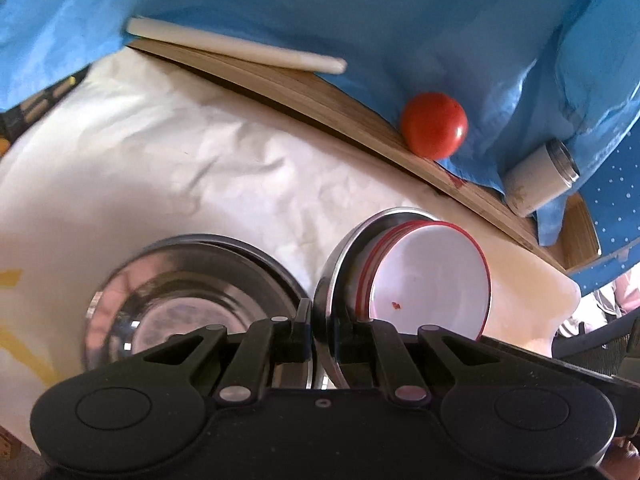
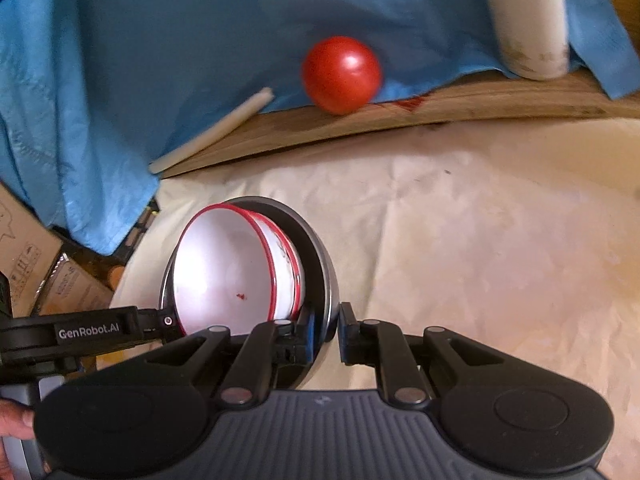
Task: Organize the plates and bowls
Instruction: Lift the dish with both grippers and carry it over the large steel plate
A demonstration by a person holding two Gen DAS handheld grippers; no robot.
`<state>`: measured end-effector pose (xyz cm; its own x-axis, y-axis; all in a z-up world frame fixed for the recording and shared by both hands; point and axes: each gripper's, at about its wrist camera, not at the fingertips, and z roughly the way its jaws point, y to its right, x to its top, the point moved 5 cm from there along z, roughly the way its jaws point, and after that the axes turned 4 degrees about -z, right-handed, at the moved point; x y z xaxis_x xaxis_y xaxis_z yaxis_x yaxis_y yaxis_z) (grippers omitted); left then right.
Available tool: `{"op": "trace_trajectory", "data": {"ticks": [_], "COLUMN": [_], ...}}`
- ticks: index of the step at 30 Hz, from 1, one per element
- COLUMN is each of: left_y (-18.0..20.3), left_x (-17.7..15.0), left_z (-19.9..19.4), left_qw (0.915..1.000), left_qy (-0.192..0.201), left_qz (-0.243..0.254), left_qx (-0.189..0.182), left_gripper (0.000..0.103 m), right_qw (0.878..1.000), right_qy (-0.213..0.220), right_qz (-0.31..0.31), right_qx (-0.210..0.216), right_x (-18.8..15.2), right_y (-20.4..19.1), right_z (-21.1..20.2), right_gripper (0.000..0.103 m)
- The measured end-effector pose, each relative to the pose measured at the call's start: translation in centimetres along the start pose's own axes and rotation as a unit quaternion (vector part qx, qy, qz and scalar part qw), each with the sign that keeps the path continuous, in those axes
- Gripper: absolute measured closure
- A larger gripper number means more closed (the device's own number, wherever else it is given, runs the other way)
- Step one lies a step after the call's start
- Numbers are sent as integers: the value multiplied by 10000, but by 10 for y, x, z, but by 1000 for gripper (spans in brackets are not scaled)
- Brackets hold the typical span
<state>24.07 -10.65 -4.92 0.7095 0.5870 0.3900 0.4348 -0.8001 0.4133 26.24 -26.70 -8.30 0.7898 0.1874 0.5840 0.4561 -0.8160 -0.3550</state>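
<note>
A steel plate (image 1: 334, 280) stands tilted on edge, carrying stacked white bowls with red rims (image 1: 432, 276). My left gripper (image 1: 322, 326) is shut on the plate's rim. A second steel plate (image 1: 188, 280) lies flat on the white paper to its left. In the right wrist view the same steel plate (image 2: 324, 276) and white bowls (image 2: 224, 272) sit between my right gripper's fingers; the right gripper (image 2: 326, 330) grips the plate's opposite rim. The left gripper's arm (image 2: 88, 332) shows at the left.
A red tomato (image 1: 434, 124) (image 2: 340, 74), a white stick (image 1: 236, 48) (image 2: 212, 134) and a white cylinder container (image 1: 540, 176) (image 2: 526, 20) rest on a wooden board (image 1: 360, 128) with blue cloth (image 1: 320, 12) behind. Cardboard boxes (image 2: 28, 248) lie at the left.
</note>
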Motion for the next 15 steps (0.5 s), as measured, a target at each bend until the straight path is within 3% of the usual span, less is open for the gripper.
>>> {"op": "trace_trajectory", "data": {"ticks": [10, 15], "left_y": [-52, -80], "left_x": [14, 20], "left_z": [-23, -32], "left_qw": [9997, 9999], "left_qy": [41, -72], "left_qz": [-222, -54], "left_qx": [-15, 48], "left_gripper": [94, 94], "right_qw": [9997, 9998], "right_qy": [-24, -69], "right_qz": [-241, -162], "right_qx": [100, 66], "right_x": [-1, -8], "right_y": [-52, -80], "right_z": [24, 39], "right_gripper": [89, 89]}}
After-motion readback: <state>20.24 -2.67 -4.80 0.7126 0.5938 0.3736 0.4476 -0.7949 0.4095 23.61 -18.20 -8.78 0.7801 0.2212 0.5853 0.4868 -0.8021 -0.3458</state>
